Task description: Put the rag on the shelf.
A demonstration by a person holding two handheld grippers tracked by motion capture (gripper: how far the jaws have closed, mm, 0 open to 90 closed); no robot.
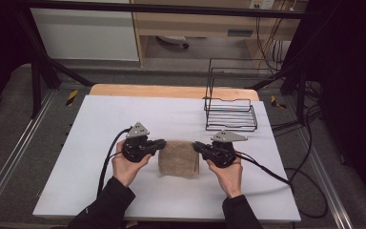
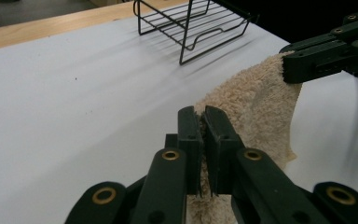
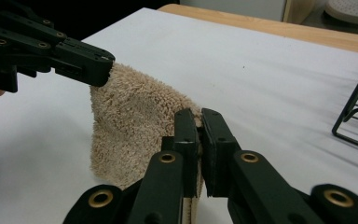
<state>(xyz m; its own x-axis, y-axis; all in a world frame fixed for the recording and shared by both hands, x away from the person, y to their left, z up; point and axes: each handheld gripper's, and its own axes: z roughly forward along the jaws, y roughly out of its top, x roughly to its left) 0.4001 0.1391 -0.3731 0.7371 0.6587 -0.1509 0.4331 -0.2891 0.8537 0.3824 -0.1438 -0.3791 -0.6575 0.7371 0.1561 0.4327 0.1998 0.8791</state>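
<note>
A small beige towel hangs folded between the two grippers over the white table, its lower edge near or on the surface. My left gripper is shut on the towel's left top corner, and the terry cloth is pinched between its pads. My right gripper is shut on the right top corner, with the towel clamped between its pads. The right gripper's jaws also reach in at the upper right of the left gripper view. The left gripper reaches in at the upper left of the right gripper view.
A black wire rack stands at the table's back right, a little beyond the right gripper. A wooden edge runs along the back of the table. Cables trail from both grippers across the table top. Black frame bars surround the table.
</note>
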